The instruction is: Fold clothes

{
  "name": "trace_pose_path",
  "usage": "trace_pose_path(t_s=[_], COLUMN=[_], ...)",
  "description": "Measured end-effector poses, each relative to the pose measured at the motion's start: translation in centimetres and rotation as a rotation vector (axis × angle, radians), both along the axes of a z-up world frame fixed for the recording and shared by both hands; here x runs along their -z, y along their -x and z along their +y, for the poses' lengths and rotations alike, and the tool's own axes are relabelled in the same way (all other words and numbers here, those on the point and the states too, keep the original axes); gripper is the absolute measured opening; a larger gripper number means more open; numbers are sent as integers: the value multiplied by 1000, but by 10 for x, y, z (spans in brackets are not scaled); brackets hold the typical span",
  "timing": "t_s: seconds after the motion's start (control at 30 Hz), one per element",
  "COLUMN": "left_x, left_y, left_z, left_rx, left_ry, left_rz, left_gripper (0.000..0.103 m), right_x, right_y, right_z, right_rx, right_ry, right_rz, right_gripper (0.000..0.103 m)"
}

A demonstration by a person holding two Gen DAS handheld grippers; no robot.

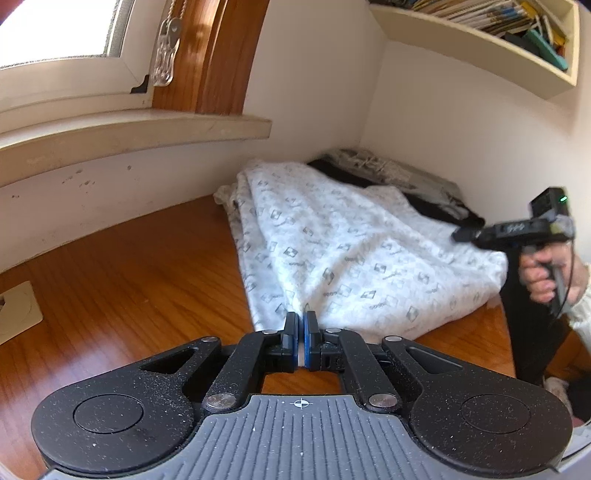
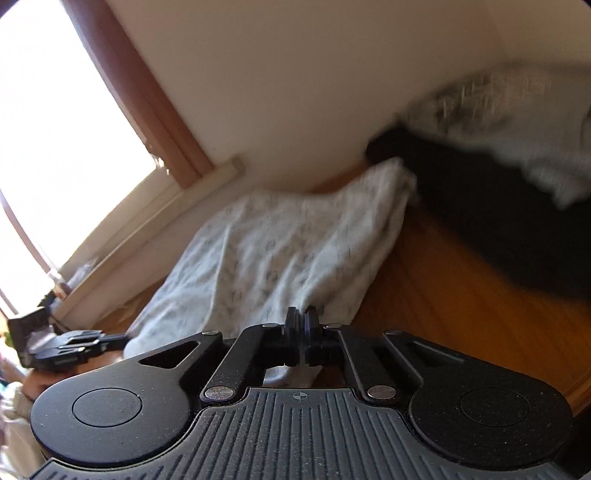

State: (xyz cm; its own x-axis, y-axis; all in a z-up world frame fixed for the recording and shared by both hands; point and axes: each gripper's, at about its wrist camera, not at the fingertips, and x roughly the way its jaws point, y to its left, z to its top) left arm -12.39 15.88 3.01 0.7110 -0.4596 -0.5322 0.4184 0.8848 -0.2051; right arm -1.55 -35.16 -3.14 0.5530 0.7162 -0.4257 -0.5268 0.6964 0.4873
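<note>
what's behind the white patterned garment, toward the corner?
Behind the white patterned garment lie a black garment and a pale printed one, piled in the wall corner. The white cloth overlaps their near edges; how far they extend underneath is hidden.

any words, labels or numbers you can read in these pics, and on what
None can be read for sure.
White patterned garment: small repeated printed words, too small to read.
Books on the shelf: spines too small and distorted.
Right wrist view: too blurred to show any text.
</note>
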Motion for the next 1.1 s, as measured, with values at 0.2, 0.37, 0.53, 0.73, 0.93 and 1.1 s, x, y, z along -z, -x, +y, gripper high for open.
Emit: trace_pose_path(t_s=[0.2, 0.37, 0.53, 0.73, 0.93, 1.1], left_x=[0, -14, -30, -22, -10, -13], left_y=[-2, -8, -65, -148, -177, -167], left_z=[1, 14, -3, -41, -51, -41], left_rx=[16, -47, -44, -50, -80, -106], left_ry=[2, 47, 55, 75, 81, 116], left_rz=[15, -20, 3, 77, 47, -6], left_gripper=[4, 26, 49, 49, 5, 6], right_x=[0, -8, -12, 1, 0, 0], right_y=[3, 0, -49, -115, -122, -120], right_z=[-1, -5, -4, 11, 19, 15], right_rx=[25, 32, 61, 83, 70, 135], right_ry=[101, 79, 107, 128, 122, 119], right_rz=[-41, -96, -99, -33, -139, -216], right_gripper=[12, 49, 51, 51, 3, 3])
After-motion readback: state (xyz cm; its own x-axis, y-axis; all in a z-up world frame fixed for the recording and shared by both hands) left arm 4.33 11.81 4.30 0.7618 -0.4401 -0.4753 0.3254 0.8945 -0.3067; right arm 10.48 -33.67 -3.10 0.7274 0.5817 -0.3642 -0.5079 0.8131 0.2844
